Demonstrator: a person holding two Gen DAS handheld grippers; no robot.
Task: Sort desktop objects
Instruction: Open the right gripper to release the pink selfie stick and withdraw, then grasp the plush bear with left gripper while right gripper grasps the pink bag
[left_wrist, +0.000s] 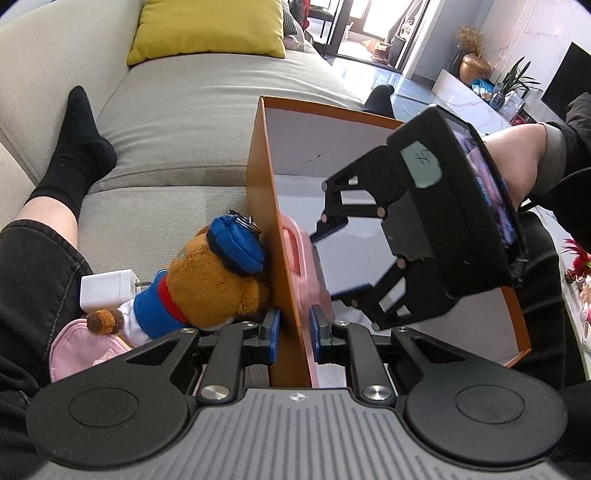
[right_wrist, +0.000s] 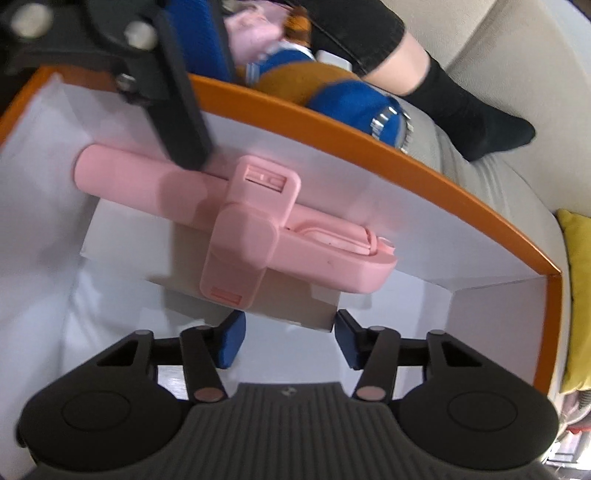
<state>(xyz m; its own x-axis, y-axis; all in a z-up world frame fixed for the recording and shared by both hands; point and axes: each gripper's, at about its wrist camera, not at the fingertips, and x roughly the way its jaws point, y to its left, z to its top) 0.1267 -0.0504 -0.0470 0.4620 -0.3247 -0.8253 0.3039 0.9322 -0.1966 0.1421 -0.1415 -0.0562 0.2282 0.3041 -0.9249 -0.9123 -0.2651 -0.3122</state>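
Observation:
An orange box (left_wrist: 275, 229) with a white inside stands on the sofa. My left gripper (left_wrist: 294, 332) is shut on its near side wall, one blue pad on each face. A pink plastic folding holder (right_wrist: 280, 236) lies inside, leaning against that wall; the left wrist view shows only its edge (left_wrist: 299, 251). My right gripper (right_wrist: 290, 341) hangs in the box just short of the holder, open, with nothing between its pads; from the left it shows as spread black fingers (left_wrist: 338, 258). One of the left fingers (right_wrist: 177, 110) reaches down over the holder's long end.
Outside the box wall lie a brown plush bear in a blue cap (left_wrist: 207, 280), a white charger (left_wrist: 107, 290) and a pink cloth (left_wrist: 81, 347). A person's legs in black socks (left_wrist: 79, 147) rest on the grey sofa (left_wrist: 192, 122). A yellow cushion (left_wrist: 210, 26) sits behind.

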